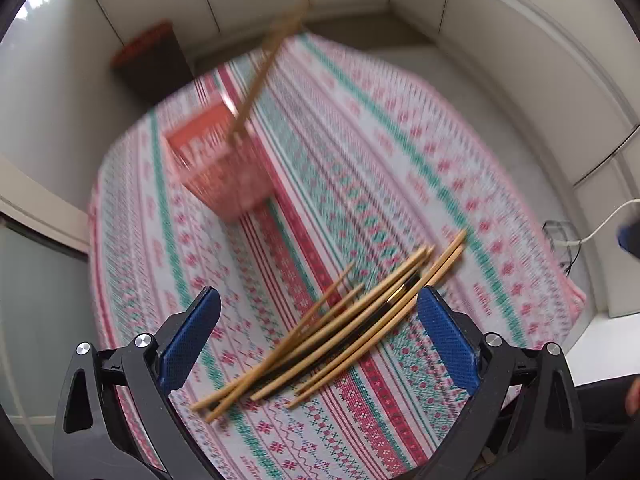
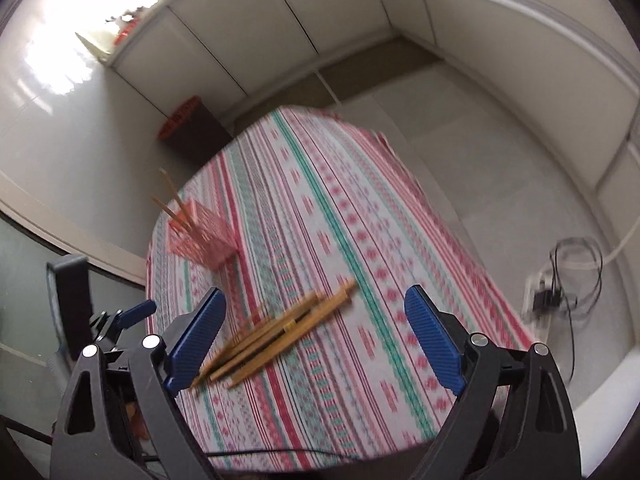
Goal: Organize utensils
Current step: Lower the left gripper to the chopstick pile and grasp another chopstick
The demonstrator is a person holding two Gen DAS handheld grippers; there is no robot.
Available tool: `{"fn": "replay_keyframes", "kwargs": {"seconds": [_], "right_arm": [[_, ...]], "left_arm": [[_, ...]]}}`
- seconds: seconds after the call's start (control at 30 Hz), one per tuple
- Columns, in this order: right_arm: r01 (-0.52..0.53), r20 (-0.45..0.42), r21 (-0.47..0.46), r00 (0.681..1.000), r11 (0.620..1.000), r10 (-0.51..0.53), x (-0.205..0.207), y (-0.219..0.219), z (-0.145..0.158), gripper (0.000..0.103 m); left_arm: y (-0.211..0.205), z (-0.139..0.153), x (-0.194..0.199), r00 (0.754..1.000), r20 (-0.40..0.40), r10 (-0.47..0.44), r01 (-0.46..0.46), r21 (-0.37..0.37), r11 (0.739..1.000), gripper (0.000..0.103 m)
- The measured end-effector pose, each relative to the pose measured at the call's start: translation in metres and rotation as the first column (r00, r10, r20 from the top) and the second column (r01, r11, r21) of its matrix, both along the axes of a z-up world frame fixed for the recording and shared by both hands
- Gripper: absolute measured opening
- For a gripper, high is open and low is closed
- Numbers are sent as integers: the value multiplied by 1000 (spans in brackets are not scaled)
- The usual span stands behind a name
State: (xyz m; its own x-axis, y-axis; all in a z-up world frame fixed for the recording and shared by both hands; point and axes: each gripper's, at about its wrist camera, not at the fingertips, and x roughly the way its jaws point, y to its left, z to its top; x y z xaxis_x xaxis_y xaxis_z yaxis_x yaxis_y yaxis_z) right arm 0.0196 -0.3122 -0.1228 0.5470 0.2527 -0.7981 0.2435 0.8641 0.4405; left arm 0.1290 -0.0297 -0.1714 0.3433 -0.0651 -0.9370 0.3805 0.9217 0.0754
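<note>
- The biggest risk was the pile itself: the loose chopsticks [image 1: 340,332] lay crossed and fanned on the patterned tablecloth [image 1: 400,160], so a pinch from above could catch one stick askew and flick the others off toward the table's near edge.
- Two grippers heading for one heap was another worry; the left gripper [image 1: 320,336] and the right gripper [image 2: 316,336] could knock into each other, or each grab an end of the same stick.
- The pink mesh holder [image 1: 218,168] looked light and already had two chopsticks [image 1: 264,68] leaning out of it, so a careless drop-in might tip it over.
- Both frames were blurred, so exact contact was hard to judge.
- The left gripper was pitched steeply down with its jaws spread wide and empty, the pile showing between the blue pads without touching them.
- The right gripper was tilted down less sharply and sat further back, jaws also wide and holding nothing, the pile lying toward its left pad.
- The holder stood well apart from the pile, further back on the cloth.
</note>
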Motion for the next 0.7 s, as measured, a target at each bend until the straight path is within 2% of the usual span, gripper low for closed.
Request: {"fn": "replay_keyframes", "kwargs": {"seconds": [0.1, 0.27, 0.33, 0.53, 0.7], "right_arm": [[-8, -91, 46, 996, 999, 12, 1, -8, -22, 88], [12, -145, 118, 989, 993, 5, 4, -16, -38, 88], [5, -164, 129, 986, 992, 16, 5, -14, -41, 88], [26, -186, 122, 983, 992, -3, 7, -15, -48, 88], [41, -225, 115, 974, 993, -14, 11, -15, -58, 88]], "left_arm": [[-2, -29, 14, 997, -75, 23, -21, 16, 1000, 90], [-9, -59, 25, 989, -148, 31, -27, 24, 999, 61], [-8, -67, 29, 987, -152, 45, -39, 39, 998, 53], [-3, -76, 40, 986, -155, 59, -54, 32, 998, 38], [2, -91, 45, 986, -158, 52, -46, 43, 998, 34]]}}
